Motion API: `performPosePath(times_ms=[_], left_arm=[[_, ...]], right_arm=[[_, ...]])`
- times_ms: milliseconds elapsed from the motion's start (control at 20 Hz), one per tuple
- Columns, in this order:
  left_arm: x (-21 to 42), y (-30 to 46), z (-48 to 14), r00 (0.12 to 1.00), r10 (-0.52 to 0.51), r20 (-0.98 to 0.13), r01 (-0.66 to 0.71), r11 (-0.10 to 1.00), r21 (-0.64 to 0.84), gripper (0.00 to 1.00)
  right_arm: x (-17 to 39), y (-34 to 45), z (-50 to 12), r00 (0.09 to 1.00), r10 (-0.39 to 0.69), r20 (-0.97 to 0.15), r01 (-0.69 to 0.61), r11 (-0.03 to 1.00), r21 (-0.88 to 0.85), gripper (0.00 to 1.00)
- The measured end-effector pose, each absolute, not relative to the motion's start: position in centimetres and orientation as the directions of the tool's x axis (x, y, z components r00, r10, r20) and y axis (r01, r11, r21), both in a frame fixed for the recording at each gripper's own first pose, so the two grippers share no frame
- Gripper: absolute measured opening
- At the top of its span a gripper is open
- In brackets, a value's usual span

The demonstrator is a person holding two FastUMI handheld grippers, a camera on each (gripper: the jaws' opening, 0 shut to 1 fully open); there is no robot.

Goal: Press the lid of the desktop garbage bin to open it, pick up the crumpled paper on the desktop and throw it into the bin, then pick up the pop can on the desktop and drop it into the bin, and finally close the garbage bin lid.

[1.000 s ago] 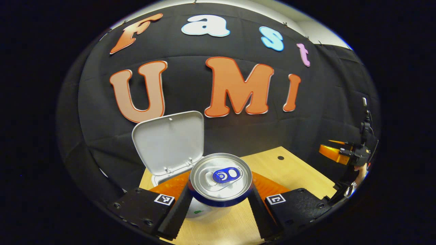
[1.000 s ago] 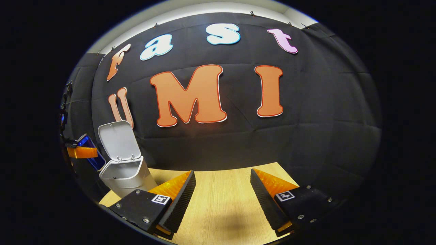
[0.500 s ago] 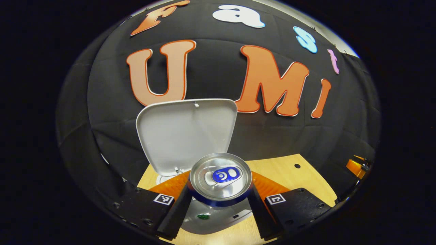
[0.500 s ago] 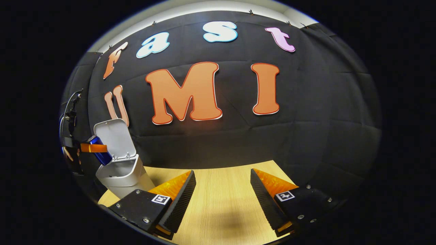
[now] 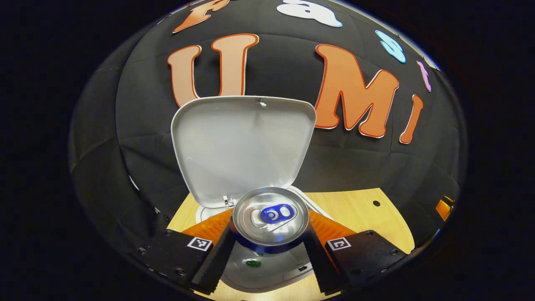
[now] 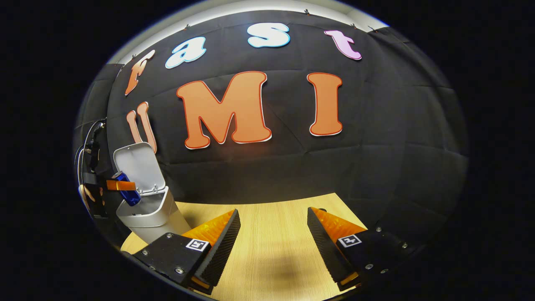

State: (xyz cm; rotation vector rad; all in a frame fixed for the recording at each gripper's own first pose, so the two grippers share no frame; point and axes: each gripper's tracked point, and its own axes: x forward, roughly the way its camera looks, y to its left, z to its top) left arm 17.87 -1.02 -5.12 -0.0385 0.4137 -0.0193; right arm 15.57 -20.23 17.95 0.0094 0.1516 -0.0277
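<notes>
In the left gripper view my left gripper (image 5: 269, 244) is shut on the pop can (image 5: 271, 219), a silver-topped can with a blue tab and blue rim. The can hangs right over the mouth of the white garbage bin (image 5: 267, 278), whose lid (image 5: 242, 142) stands upright behind it. A small green scrap lies inside the bin. In the right gripper view the same bin (image 6: 146, 211) stands at the far left with the blue can (image 6: 127, 192) held above its opening by the left gripper (image 6: 121, 185). My right gripper (image 6: 273, 242) is open over the wooden desktop (image 6: 271, 246), holding nothing.
The wooden desktop (image 5: 355, 209) runs back to the black cloth wall, with a small dark hole (image 5: 376, 203) near its far right corner. A hand (image 6: 88, 194) and cable show behind the left gripper at the left edge of the right gripper view.
My left gripper has carried the can forward from beside the bin to over its open mouth; the lid looms larger. The right gripper has barely moved.
</notes>
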Motion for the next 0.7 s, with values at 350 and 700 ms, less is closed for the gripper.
performPosePath(times_ms=[350,700], left_arm=[[17.86,-0.98,-4.90,0.920,-0.015,-0.392,0.001,0.999,-0.037,0.86],[17.42,-1.45,-4.59,0.923,-0.024,-0.384,0.005,0.999,-0.051,0.92]], right_arm=[[15.54,-20.53,17.85,0.987,-0.030,-0.156,0.033,0.999,0.013,0.96],[15.29,-20.38,17.66,0.987,-0.028,-0.161,0.031,0.999,0.013,0.96]])
